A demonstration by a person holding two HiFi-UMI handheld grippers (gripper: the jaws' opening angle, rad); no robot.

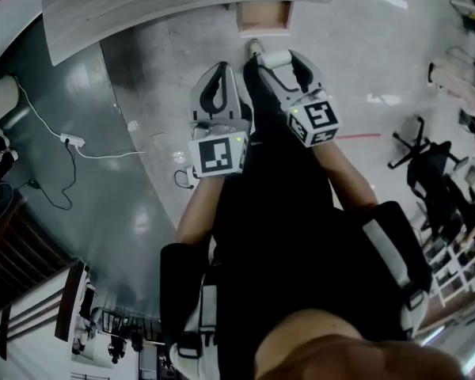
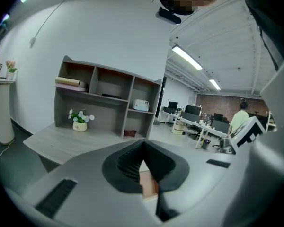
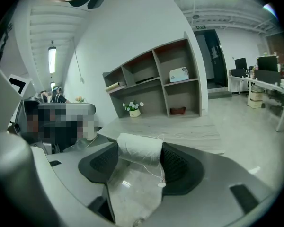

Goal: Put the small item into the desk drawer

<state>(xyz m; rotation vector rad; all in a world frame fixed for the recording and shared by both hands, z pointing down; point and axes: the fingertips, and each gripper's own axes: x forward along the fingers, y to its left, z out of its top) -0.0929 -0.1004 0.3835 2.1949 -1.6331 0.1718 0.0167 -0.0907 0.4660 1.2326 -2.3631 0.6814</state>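
White roll (image 3: 140, 148) is pinched between the right gripper (image 1: 278, 59) jaws, kept over the floor just short of the open drawer (image 1: 264, 16) at 12 o'clock under the desk (image 1: 182, 2). Left gripper (image 1: 220, 71) jaws are pressed together with nothing caught, at 9 o'clock of the right one.

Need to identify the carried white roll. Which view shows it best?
Right gripper view: the white roll sits close up between the right gripper's jaws. Head view shows it small; left gripper view, not at all.
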